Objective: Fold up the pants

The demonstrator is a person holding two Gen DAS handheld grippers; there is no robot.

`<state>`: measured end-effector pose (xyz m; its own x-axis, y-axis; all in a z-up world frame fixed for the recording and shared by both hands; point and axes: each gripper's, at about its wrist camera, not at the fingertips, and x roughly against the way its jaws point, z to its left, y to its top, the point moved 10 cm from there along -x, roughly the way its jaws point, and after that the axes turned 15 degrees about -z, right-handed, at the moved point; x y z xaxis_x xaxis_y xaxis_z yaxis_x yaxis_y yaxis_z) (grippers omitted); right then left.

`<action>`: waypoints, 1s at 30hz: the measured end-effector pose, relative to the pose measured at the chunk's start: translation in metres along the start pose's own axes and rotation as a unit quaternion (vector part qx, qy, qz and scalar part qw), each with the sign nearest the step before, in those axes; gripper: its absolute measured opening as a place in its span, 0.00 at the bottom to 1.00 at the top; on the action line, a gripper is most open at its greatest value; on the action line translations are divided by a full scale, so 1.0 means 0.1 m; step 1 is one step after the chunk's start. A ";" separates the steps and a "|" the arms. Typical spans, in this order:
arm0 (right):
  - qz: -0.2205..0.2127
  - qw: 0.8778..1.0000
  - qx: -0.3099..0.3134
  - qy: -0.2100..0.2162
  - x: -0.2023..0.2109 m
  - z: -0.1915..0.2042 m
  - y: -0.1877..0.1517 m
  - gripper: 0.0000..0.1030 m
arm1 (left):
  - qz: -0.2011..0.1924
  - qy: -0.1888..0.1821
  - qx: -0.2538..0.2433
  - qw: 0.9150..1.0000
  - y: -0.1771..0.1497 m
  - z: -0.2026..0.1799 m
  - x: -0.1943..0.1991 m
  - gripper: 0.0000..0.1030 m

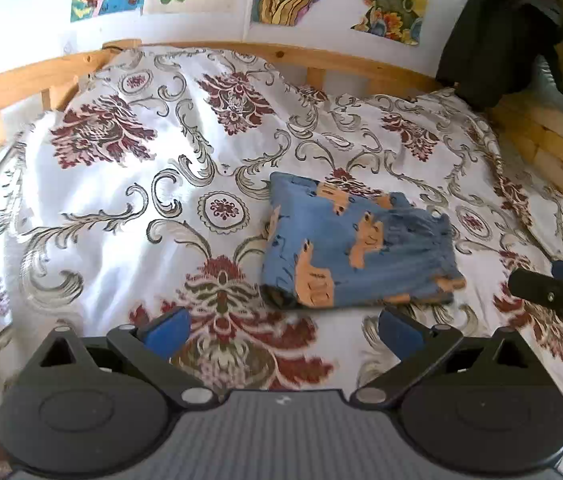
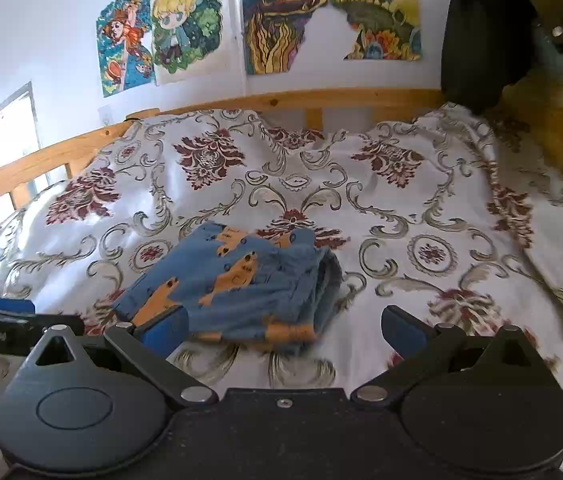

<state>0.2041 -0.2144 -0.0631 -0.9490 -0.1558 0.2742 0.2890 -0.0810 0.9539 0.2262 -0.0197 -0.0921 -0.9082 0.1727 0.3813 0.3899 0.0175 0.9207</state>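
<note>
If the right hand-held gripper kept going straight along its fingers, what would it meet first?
Probably the folded blue pants, lying just ahead of the open right hand-held gripper on the bedspread; they sit left of centre, so depth is uncertain.

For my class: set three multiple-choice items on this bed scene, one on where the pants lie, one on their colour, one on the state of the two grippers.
1. The pants lie on:
A the bedspread
B the floor
C a chair

2. The pants are:
A red with stripes
B blue with orange animals
C plain green

3. The left gripper and right gripper are:
A both shut on cloth
B one open, one shut
C both open, holding nothing

Key: 1 A, they rest folded on the patterned cover; 2 B, both views show it; 3 C, each pair of fingers stands apart, empty.
</note>
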 end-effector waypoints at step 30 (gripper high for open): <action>-0.012 1.000 0.025 -0.001 0.59 0.10 -0.14 0.99 | 0.005 0.033 0.026 0.999 -0.27 -0.01 0.53 1.00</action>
<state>0.1425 -0.2127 -0.0590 -0.9559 -0.1533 0.2506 0.2589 -0.0362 0.9652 0.1672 -0.0120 -0.0960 -0.9115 0.1079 0.3969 0.4049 0.0667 0.9119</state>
